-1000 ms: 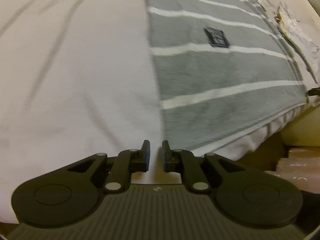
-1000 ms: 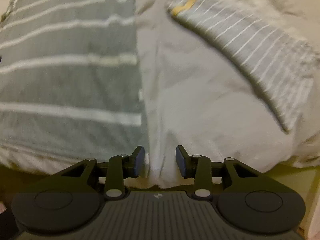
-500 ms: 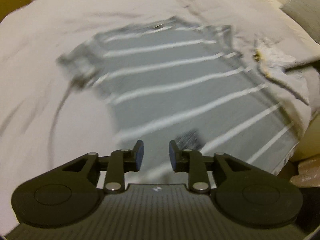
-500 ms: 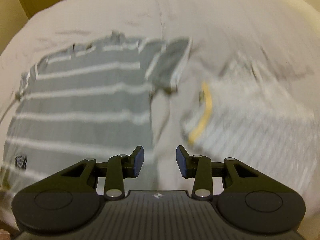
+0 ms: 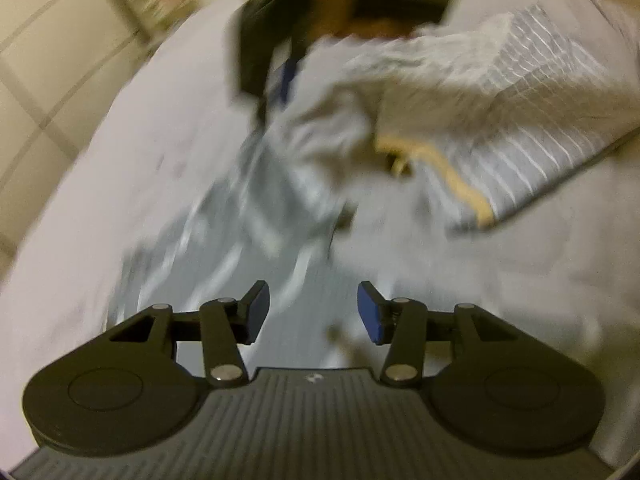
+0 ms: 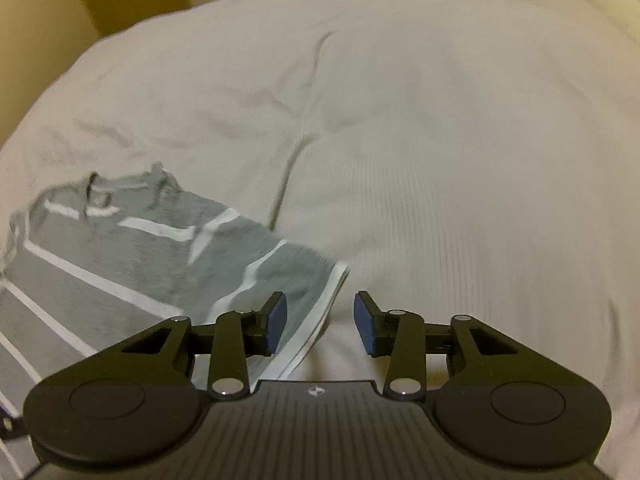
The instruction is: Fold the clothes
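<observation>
Both views have swung since a second ago, jaws spread wider. Left gripper [image 5: 312, 312] agape, empty, above blurred grey striped shirt [image 6: 120, 256] on white bedsheet [image 6: 400, 140]. Right gripper [image 6: 320, 322] agape over the shirt's sleeve edge.

Two wrist fisheyes low over the bed [image 6: 400, 120], each looking past its own gripper (shared: grey striped shirt [image 6: 132, 256]).

The left gripper [image 5: 312, 312] hangs with fingers [image 5: 370, 318] spread and empty above a blurred grey shirt [image 5: 240, 240] on the bed [image 5: 120, 160]; a white striped garment [image 5: 500, 112] lies beyond.
</observation>
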`<state>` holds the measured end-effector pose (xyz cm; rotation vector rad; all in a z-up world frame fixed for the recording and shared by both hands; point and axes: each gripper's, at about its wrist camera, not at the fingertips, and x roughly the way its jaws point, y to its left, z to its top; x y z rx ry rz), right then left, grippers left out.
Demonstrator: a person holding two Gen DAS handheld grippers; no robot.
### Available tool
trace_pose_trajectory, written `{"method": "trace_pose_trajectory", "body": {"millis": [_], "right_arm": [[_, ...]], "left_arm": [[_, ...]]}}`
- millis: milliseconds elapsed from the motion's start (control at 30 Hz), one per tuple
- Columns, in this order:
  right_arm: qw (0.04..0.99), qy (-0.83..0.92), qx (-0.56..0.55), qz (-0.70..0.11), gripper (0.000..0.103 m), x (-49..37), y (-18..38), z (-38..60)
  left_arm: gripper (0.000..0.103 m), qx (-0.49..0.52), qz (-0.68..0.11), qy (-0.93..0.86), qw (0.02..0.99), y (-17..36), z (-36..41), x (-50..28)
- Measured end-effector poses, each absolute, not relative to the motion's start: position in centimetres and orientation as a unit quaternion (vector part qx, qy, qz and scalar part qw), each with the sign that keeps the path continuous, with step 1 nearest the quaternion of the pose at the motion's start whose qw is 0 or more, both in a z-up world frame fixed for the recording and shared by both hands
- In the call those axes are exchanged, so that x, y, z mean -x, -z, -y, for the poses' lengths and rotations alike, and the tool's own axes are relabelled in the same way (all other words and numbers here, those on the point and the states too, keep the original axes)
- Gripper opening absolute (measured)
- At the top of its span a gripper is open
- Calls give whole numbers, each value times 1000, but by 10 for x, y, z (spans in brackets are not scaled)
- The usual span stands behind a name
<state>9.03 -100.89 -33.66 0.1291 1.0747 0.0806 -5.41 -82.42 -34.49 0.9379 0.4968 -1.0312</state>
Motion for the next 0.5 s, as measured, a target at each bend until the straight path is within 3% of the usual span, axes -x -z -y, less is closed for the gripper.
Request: {"method": "trace_pose_trajectory", "body": {"millis": [200,267,300,367,400,433,500], "right_arm": [[851,-78,-83,-513,44,-122,358,1038],[849,-85,-94,-513,35,-124,360,1041],[846,-89,-104,-515,26,-126,362,1043],[843,-88,-112,-518,22,-128,365,1046],[842,-88,-113,-521,2,-129,366,1046],[842,-86,-104,-522,1,-130,365,1045],[846,-83,-85,-519,0,-131,361,1043]], "left_arm": [[46,-506,-170,484,693,385,880,46],[46,-531,-163,492,670,400,888,43],[46,-546,-160,494,657,407,890,42],[39,-572,-159,492,637,422,895,40],[30,-575,-163,490,634,426,897,38],[8,-572,-169,489,637,427,898,35],[3,-538,-168,482,671,419,898,29]]}}
